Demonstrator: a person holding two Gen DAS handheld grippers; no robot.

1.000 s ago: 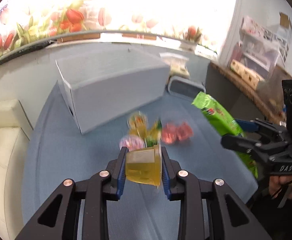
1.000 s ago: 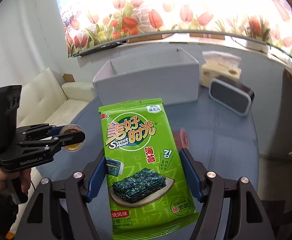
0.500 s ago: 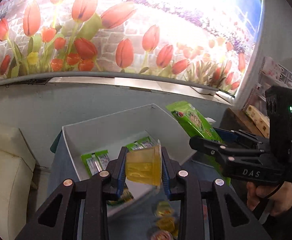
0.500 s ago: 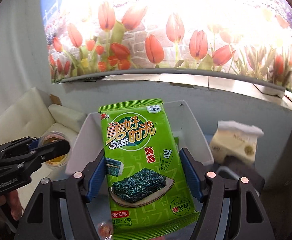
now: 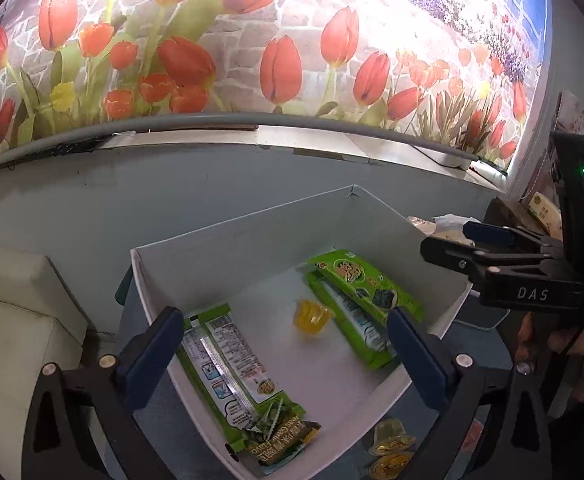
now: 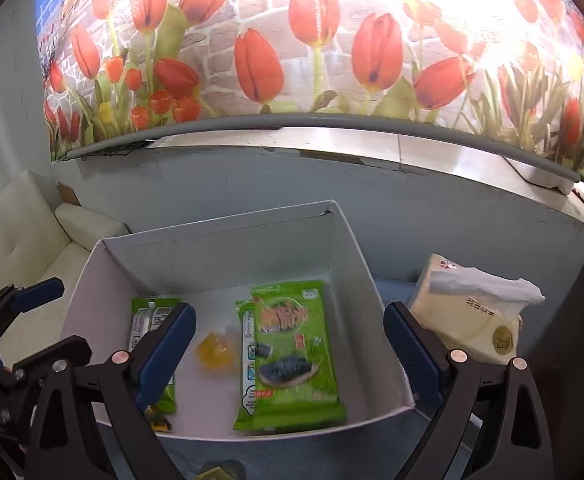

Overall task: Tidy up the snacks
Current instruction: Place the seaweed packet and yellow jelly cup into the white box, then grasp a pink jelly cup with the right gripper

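A white box (image 5: pixel 252 236) (image 6: pixel 216 232) holds several green seaweed packets and a yellow jelly cup (image 5: pixel 311 318) (image 6: pixel 215 350). One green seaweed packet (image 5: pixel 365 292) (image 6: pixel 292 350) lies face up on another at the box's right side. Another packet (image 5: pixel 228 364) (image 6: pixel 150 320) lies back up at the left. My left gripper (image 5: pixel 284 360) is open and empty above the box's near edge. My right gripper (image 6: pixel 288 352) is open and empty above the box; it also shows in the left wrist view (image 5: pixel 503 256).
More jelly cups (image 5: pixel 391 446) lie on the blue table outside the box's near wall. A tissue pack (image 6: pixel 471 308) stands right of the box. A cream sofa (image 5: pixel 8 320) is at the left. A tulip mural wall (image 6: pixel 292 40) rises behind.
Both grippers opened over the box. The yellow jelly cup dropped from the left one and the green seaweed packet from the right one; both now lie inside the box.
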